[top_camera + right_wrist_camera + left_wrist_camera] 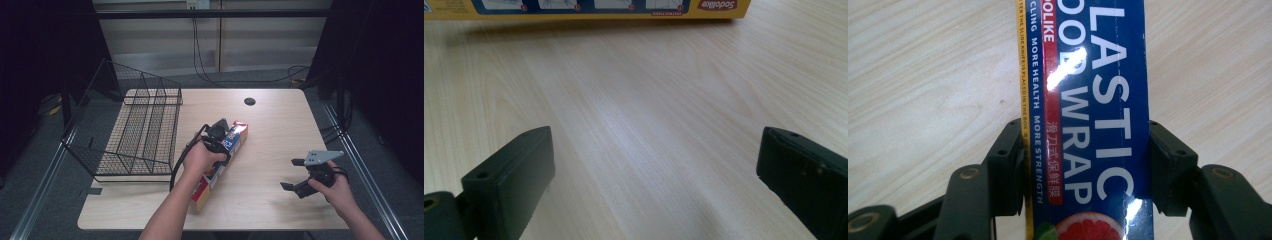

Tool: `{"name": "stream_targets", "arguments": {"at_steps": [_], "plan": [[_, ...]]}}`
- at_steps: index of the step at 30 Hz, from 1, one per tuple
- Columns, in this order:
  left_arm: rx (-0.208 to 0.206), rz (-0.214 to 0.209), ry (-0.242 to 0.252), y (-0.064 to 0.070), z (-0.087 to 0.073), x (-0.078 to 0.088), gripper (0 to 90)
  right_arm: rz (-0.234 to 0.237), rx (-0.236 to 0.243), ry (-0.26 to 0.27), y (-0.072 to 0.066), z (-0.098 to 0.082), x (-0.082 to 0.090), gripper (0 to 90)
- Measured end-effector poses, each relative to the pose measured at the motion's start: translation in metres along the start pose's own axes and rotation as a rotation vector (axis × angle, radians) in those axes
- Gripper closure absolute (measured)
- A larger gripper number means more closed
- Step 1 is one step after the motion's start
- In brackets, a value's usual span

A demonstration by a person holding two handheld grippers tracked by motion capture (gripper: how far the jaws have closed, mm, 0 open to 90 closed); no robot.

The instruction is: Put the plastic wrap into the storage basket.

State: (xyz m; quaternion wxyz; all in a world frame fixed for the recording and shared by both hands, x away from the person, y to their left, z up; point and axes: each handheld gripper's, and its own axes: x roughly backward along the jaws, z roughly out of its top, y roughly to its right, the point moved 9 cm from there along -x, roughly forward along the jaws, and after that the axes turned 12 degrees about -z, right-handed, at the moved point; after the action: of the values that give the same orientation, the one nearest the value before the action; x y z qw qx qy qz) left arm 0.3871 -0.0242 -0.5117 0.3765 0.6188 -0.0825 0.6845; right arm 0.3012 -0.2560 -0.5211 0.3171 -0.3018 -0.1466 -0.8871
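Mid-table, beside the wire rack [135, 135], we've got our left gripper [1087, 165] clamped across the plastic wrap box [1088, 100], presumably to lift it; right gripper [300, 175] waits nearby, jaws spread.

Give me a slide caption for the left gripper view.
Left gripper clamps plastic wrap box over wooden table.

The middle of the plastic wrap box [235, 138] is covered in the high view by the left hand [200, 159] and the left tool [218, 136]. In the left gripper view the box [1088, 115] is cut off at the top and bottom edges, so its lettering is read only in part. In the right gripper view only a thin strip of the box [589, 9] is seen along the top edge, and its small pictures are too blurred to be made out.
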Motion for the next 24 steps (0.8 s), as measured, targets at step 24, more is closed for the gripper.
{"name": "stream_targets", "arguments": {"at_steps": [24], "plan": [[0.041, -0.037, 0.005, 0.002, 0.004, 0.04, 43.0, -0.01, -0.006, 0.009, 0.001, 0.001, 0.0, 2.1]]}}
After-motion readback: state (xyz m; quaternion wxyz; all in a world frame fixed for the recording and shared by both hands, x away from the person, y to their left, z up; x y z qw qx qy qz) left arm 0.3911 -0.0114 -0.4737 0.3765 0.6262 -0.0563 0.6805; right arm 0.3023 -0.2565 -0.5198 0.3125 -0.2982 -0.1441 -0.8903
